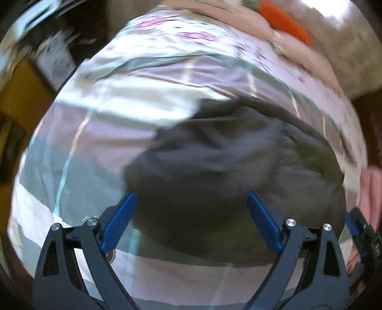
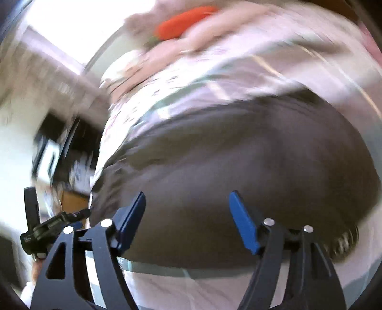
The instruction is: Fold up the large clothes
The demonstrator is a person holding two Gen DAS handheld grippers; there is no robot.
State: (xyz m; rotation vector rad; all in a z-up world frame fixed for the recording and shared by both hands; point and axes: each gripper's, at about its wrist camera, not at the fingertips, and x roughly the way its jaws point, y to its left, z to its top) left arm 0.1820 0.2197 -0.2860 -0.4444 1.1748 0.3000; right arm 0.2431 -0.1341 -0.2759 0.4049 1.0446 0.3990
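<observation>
A dark grey garment (image 1: 226, 162) lies in a rumpled heap on a bed with a pink, white and grey striped sheet (image 1: 100, 119). My left gripper (image 1: 191, 198) is open and empty above the garment's near edge. The other gripper (image 1: 360, 229) shows at the right edge of that view. In the right wrist view the same garment (image 2: 238, 155) fills the middle, with a ribbed hem (image 2: 343, 240) at its lower right. My right gripper (image 2: 187, 198) is open and empty above it. The left gripper (image 2: 47, 226) shows at the left edge. Both views are motion-blurred.
An orange carrot-shaped plush (image 1: 286, 21) lies on a pink blanket (image 1: 298, 47) at the head of the bed; it also shows in the right wrist view (image 2: 183, 21). Dark furniture and a yellow-brown surface (image 1: 21, 90) stand beside the bed on the left.
</observation>
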